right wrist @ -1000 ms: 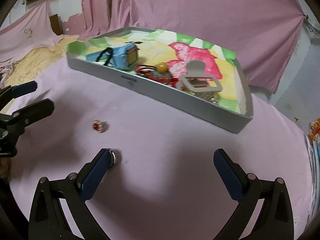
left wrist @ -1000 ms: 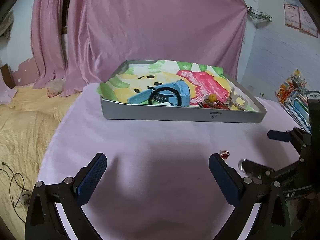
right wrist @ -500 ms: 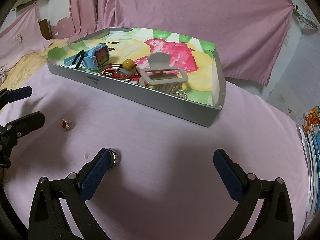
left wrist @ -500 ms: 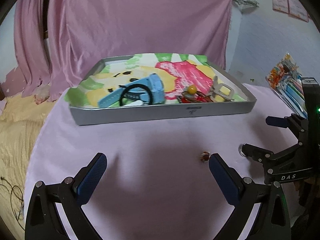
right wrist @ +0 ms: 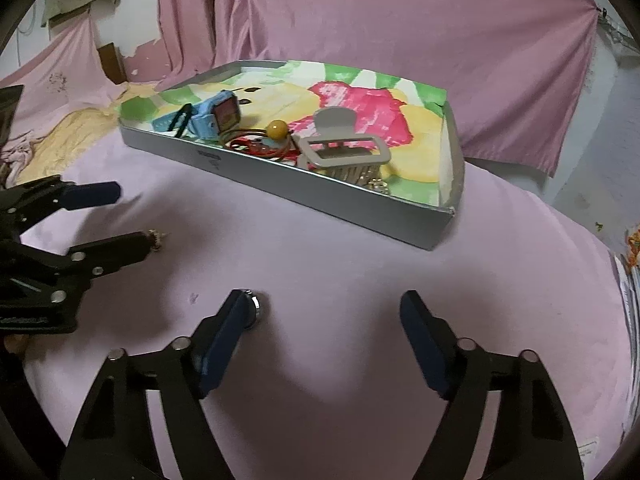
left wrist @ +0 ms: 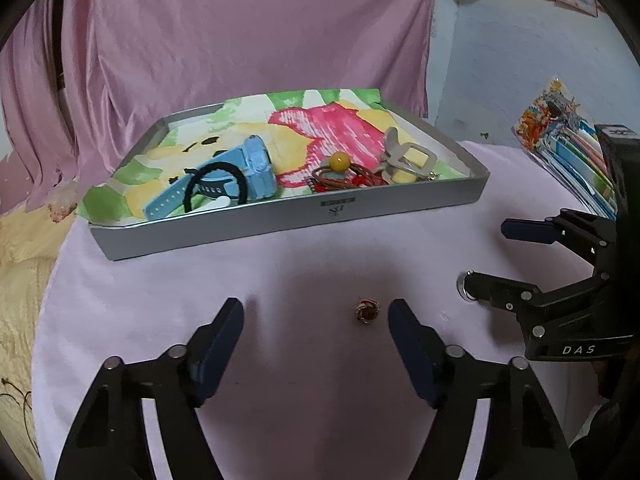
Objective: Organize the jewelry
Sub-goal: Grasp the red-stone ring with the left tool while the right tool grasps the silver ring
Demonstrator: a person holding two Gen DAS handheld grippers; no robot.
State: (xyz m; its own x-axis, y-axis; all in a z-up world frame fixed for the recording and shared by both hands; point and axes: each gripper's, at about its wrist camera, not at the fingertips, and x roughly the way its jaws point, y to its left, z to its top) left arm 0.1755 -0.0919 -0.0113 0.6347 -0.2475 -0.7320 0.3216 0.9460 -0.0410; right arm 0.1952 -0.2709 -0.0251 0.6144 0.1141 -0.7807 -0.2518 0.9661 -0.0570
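Note:
A small gold ring with a red stone (left wrist: 367,311) lies on the pink tablecloth between my left gripper's (left wrist: 316,332) open fingers, close to the right one. In the right wrist view that ring (right wrist: 157,238) peeks out past the left gripper's (right wrist: 128,216) nearer fingertip. A silver ring (right wrist: 256,308) lies against the left fingertip of my open right gripper (right wrist: 326,316), and shows again (left wrist: 464,288) beside the right gripper (left wrist: 494,258). The grey tray (left wrist: 280,220) holds a blue watch (left wrist: 248,172), a black hair tie (left wrist: 212,188), bracelets with a yellow bead (left wrist: 340,162) and a hair claw (left wrist: 404,160).
The tray (right wrist: 320,196) sits at the far side of the round table, in front of a pink drape (left wrist: 240,32). Colourful packets (left wrist: 560,136) lie at the table's right edge. Yellow bedding (left wrist: 24,260) spreads beyond the left edge.
The left gripper swung right, so the red-stone ring now lies between its fingers. Both grippers' fingers have narrowed somewhat. The silver ring stays at the right gripper's left fingertip.

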